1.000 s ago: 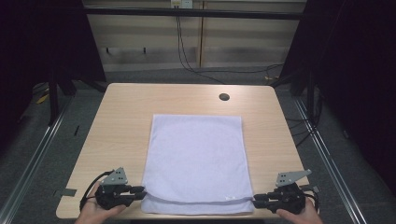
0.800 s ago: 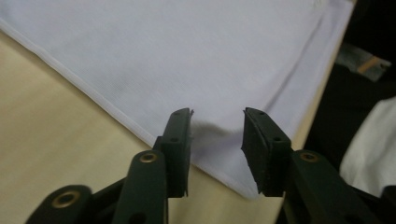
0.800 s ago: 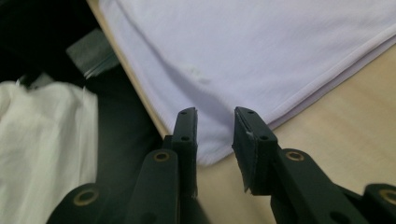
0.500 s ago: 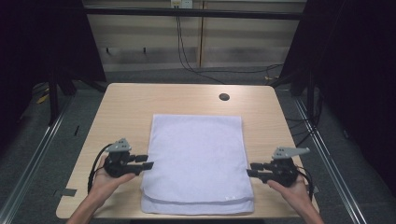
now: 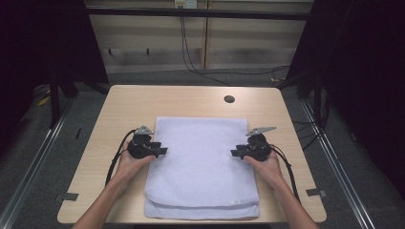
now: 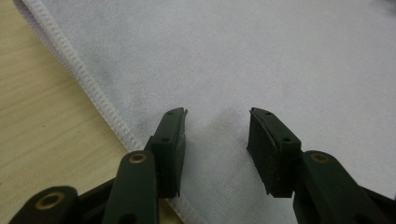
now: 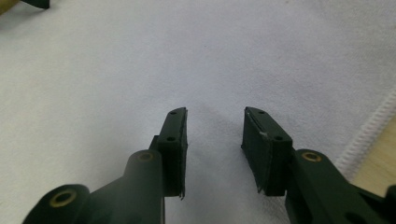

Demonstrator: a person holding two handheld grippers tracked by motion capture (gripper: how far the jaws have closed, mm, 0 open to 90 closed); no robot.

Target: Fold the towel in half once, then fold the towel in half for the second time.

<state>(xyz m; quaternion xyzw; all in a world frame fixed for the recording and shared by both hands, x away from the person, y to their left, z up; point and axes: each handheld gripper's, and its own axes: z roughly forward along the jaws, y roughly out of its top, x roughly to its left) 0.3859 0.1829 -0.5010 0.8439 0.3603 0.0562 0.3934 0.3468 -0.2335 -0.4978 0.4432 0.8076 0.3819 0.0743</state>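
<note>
Hovering at the towel's point(image 5: 200, 164) nine and three o'clock edges, left tongs point(image 5: 164, 151) and right tongs point(image 5: 234, 153) gape released, the right having just widened, nothing between.

- White folded cloth towel point(image 5: 200, 164) lies on light wooden table point(image 5: 143, 102), mid-front, near edge folded over itself.
- Left black two-jaw gripper point(image 5: 161, 151) at towel's left edge, about halfway along, jaws over the cloth.
- Right black two-jaw gripper point(image 5: 236, 153) at towel's right edge, opposite it.
- Small round dark hole point(image 5: 229, 99) in table behind towel, right of centre.
</note>
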